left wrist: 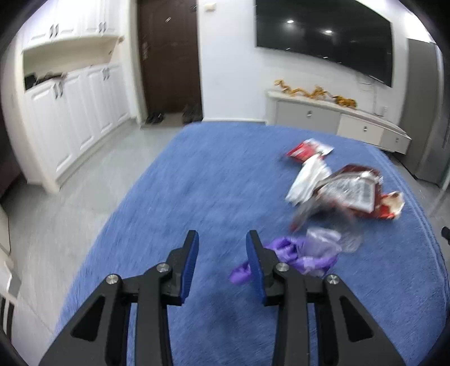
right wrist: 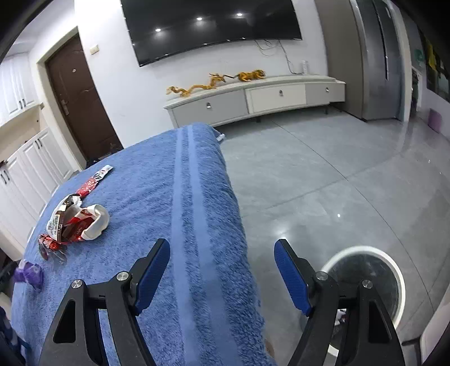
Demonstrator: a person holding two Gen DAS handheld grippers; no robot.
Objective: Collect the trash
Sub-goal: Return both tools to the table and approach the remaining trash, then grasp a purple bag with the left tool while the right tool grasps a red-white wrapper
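Note:
Trash lies on a blue towel-covered table (left wrist: 197, 183). In the left wrist view a crumpled purple bag (left wrist: 292, 257) lies just right of my open, empty left gripper (left wrist: 222, 239). Beyond it lie clear plastic (left wrist: 332, 239), a red and white snack wrapper (left wrist: 354, 191), white paper (left wrist: 309, 177) and a small red wrapper (left wrist: 306, 149). In the right wrist view my right gripper (right wrist: 222, 247) is open and empty over the table's right edge. The wrappers (right wrist: 76, 222), a red strip (right wrist: 95, 180) and the purple bag (right wrist: 29, 274) lie far left. A white-rimmed trash bin (right wrist: 365, 281) stands on the floor at lower right.
The towel (right wrist: 157, 197) hangs over the table edge. A grey tiled floor (right wrist: 323, 174) surrounds the table. A TV cabinet (right wrist: 253, 98) stands against the far wall under a TV (right wrist: 211, 25). White cupboards (left wrist: 76, 112) and a brown door (left wrist: 168, 56) are at left.

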